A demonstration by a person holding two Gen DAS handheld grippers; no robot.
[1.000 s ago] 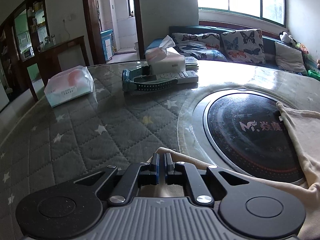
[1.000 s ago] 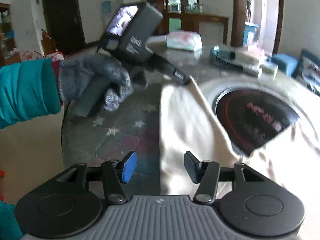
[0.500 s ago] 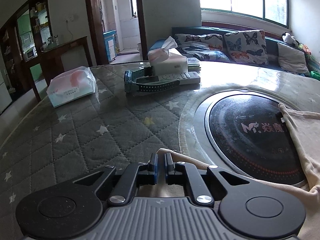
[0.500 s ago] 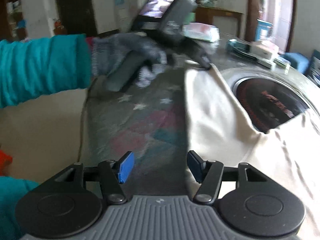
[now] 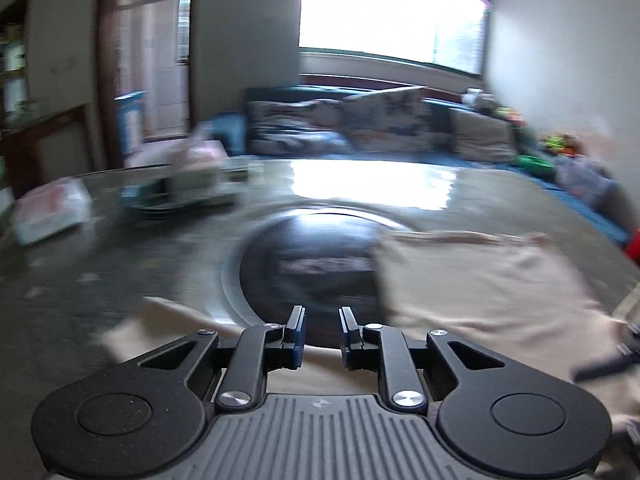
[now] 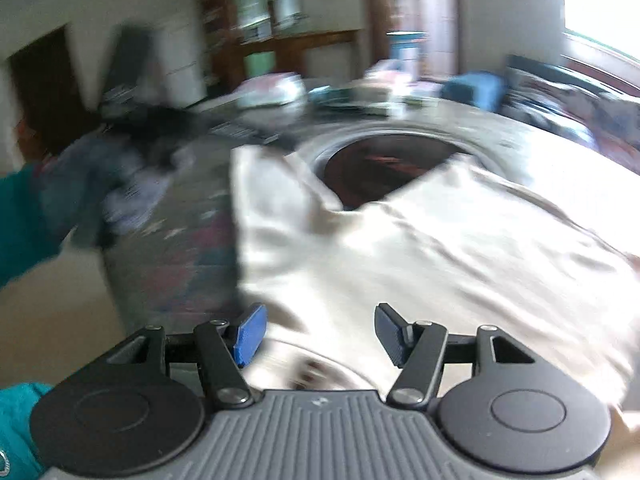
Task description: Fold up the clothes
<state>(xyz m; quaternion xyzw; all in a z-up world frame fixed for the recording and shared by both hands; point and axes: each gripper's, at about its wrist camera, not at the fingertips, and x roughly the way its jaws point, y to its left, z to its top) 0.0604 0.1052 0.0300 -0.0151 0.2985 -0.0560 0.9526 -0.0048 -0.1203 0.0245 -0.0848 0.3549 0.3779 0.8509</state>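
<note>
A cream garment (image 5: 480, 292) lies spread on the round table and partly covers its black centre disc (image 5: 316, 264); it also shows in the right wrist view (image 6: 440, 248). My left gripper (image 5: 320, 336) is open with a small gap and nothing between its pads, held just above the garment's near edge. My right gripper (image 6: 318, 334) is wide open and empty above the garment's near edge. The other hand and left gripper (image 6: 132, 136) show blurred at the left of the right wrist view. Both views are motion-blurred.
A tissue pack (image 5: 52, 212), a tissue box (image 5: 196, 164) and a stack of small items (image 5: 176, 196) sit at the table's far left. A sofa with cushions (image 5: 380, 128) stands behind the table. The quilted table cover (image 6: 180, 256) ends at the near-left edge.
My left gripper has opened and let go of the garment corner, then swung right. My right gripper stayed open and swung right over the garment.
</note>
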